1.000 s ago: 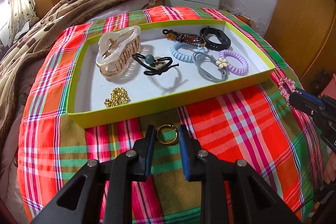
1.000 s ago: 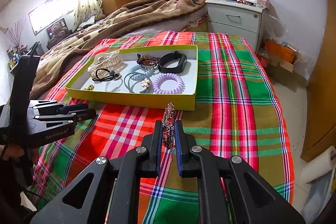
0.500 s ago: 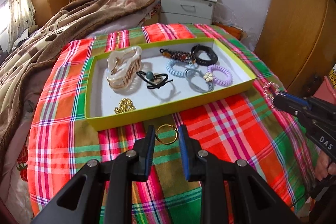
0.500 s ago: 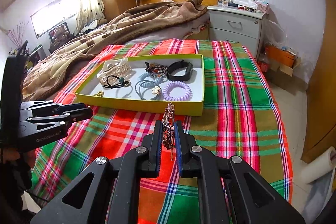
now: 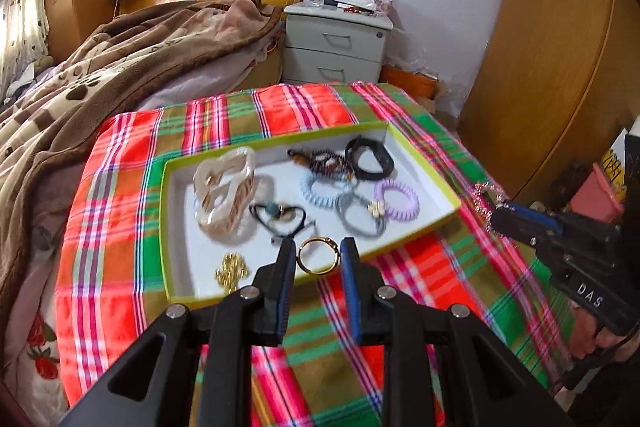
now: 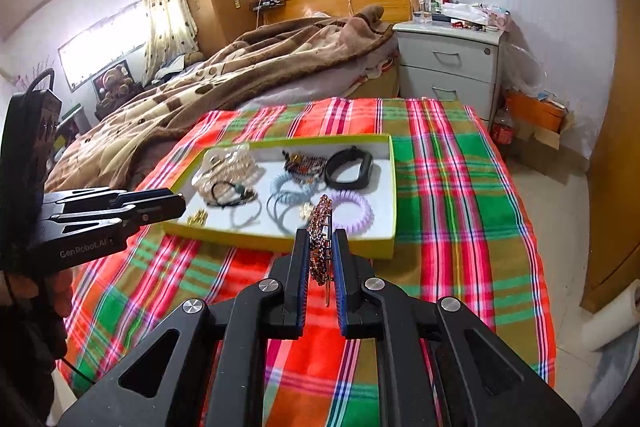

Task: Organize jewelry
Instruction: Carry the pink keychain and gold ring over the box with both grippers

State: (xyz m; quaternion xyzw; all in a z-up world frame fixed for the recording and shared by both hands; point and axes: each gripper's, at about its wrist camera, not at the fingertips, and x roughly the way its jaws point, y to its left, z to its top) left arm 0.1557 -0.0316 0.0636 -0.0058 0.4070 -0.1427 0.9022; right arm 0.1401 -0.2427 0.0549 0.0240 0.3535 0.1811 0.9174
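Note:
My left gripper (image 5: 318,255) is shut on a gold ring (image 5: 318,255), held in the air in front of the near wall of the yellow-green tray (image 5: 416,229). My right gripper (image 6: 320,251) is shut on a beaded hair clip (image 6: 319,239) that stands upright between its pads, also raised before the tray (image 6: 280,241). Inside the tray lie a cream claw clip (image 5: 224,191), a black hair tie (image 5: 280,217), a gold trinket (image 5: 232,269), blue (image 5: 320,193) and purple (image 5: 396,199) coil ties, a grey tie (image 5: 358,217), a beaded bracelet (image 5: 324,161) and a black band (image 5: 368,159).
The tray rests on a plaid cloth (image 6: 448,195) over the bed end. A brown blanket (image 6: 248,75) is heaped on the bed to the left. A grey nightstand (image 6: 448,63) stands behind, wooden wardrobe doors (image 5: 552,67) to the right, floor and a paper roll (image 6: 612,319) beyond the cloth's right edge.
Both grippers have risen with their loads still gripped. The tray now sits lower and farther in each view, and the ring appears over the tray's near wall.

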